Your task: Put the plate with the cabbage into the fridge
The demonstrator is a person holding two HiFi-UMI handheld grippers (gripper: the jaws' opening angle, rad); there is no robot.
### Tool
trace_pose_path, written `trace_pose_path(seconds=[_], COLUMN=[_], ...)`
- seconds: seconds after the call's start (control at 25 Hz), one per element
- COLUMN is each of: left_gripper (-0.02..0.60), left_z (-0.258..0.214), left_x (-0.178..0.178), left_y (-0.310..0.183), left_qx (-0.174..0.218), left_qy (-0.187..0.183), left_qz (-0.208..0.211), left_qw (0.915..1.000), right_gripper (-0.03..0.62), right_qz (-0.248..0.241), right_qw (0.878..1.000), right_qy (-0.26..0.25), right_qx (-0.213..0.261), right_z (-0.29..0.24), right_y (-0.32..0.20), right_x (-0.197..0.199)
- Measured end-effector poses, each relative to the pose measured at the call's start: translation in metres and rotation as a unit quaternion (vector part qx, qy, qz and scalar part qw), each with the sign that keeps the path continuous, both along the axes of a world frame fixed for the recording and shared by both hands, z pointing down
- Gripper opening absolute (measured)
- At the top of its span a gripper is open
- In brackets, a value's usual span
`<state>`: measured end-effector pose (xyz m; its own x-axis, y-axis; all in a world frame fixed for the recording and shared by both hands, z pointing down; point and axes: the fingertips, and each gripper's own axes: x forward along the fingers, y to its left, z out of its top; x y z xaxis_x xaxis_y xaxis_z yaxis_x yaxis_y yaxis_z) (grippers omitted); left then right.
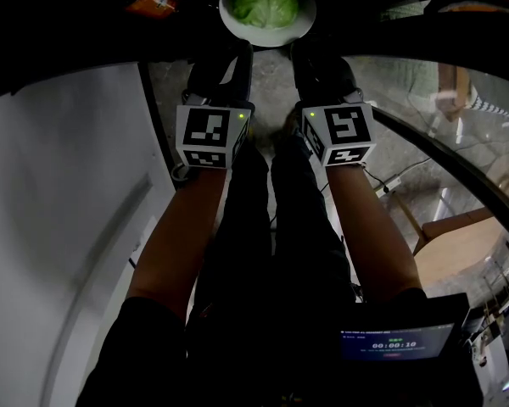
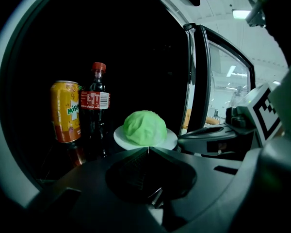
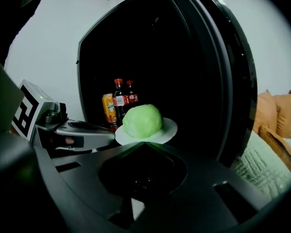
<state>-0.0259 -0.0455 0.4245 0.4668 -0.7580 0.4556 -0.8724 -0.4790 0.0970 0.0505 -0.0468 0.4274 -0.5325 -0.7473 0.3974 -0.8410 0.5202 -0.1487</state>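
A white plate point(image 1: 301, 19) carrying a pale green cabbage point(image 1: 265, 2) hangs at the dark mouth of the fridge, top centre in the head view. My left gripper point(image 1: 237, 49) is shut on the plate's near-left rim and my right gripper point(image 1: 304, 49) on its near-right rim. In the left gripper view the jaw tips point(image 2: 148, 149) meet at the plate point(image 2: 169, 139) edge, with the cabbage point(image 2: 144, 127) just beyond. The right gripper view shows the same: tips point(image 3: 144, 143) on the plate point(image 3: 169, 127), cabbage point(image 3: 142, 121) on top.
Inside the fridge, left of the plate, stand an orange soda can point(image 2: 65, 111) and a cola bottle point(image 2: 96, 110). The glass fridge door point(image 2: 223, 81) stands open on the right. A white wall point(image 1: 68, 227) is at my left, a wooden chair point(image 1: 458, 236) at my right.
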Motion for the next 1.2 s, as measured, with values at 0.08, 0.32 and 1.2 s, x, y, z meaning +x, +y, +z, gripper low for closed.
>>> trace_pose_path(seconds=[0.08, 0.32, 1.2], left_gripper=[0.009, 0.009, 0.009], left_z=[-0.001, 0.0, -0.038], left_x=[0.0, 0.001, -0.014], left_y=[-0.004, -0.015, -0.028], left_qx=[-0.006, -0.02, 0.008], left_qy=[0.0, 0.003, 0.017], left_qz=[-0.002, -0.01, -0.028], left_qw=[1.0, 0.9997, 0.9994], right_gripper=[0.005, 0.005, 0.005], right_qz=[0.0, 0.001, 0.0], right_qw=[1.0, 1.0, 1.0], right_qy=[0.0, -0.003, -0.014], right_qx=[0.0, -0.003, 0.02], right_z=[-0.001, 0.0, -0.039], right_y=[-0.005, -0.015, -0.02], right_x=[0.0, -0.001, -0.001])
